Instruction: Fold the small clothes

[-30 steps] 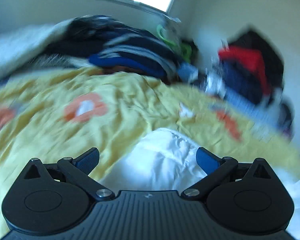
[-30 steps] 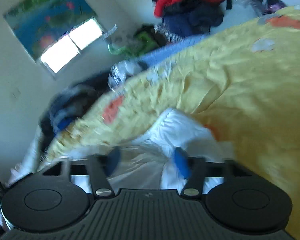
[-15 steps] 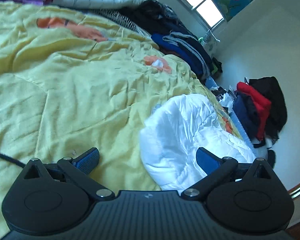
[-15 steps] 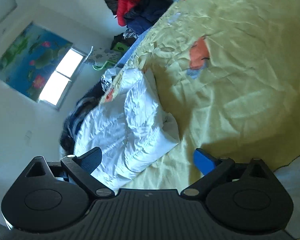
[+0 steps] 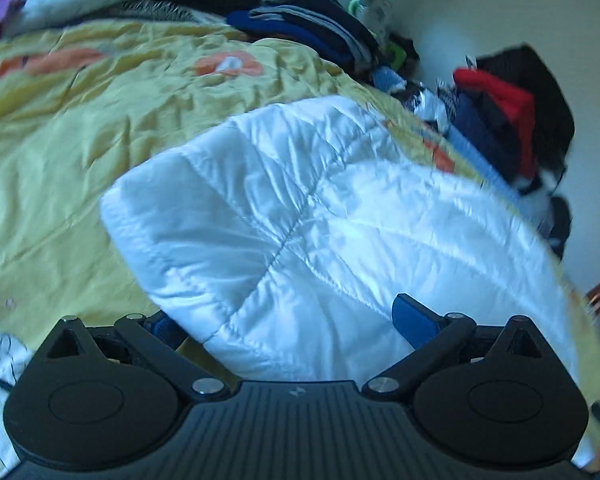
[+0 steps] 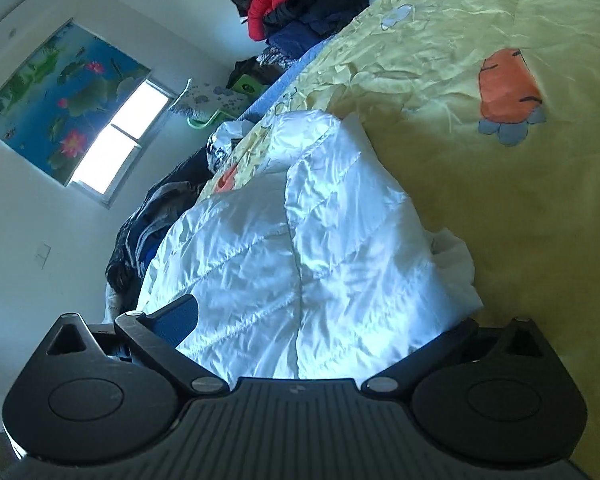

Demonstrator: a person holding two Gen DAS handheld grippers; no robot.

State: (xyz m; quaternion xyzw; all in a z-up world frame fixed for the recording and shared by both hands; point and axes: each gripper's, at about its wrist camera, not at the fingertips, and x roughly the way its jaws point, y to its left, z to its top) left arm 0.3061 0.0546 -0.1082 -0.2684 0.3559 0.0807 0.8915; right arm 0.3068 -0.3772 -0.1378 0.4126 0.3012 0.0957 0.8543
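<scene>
On the left, the left gripper (image 5: 286,322) has its blue-padded fingers spread wide over the near edge of the white quilted jacket (image 5: 300,216), one pad tucked just beside the garment's left corner and the other lying on its surface, neither pressing it. The jacket lies rumpled on the yellow bedspread (image 5: 60,168), with no basket or box in sight, only a loose heap of dark clothes (image 5: 300,28) along the far edge of the bed. To the right, the right gripper (image 6: 300,320) is opening, its jaws wide apart with the same jacket (image 6: 300,248) bulging up between them unclamped, its right pad hidden behind the fabric.
</scene>
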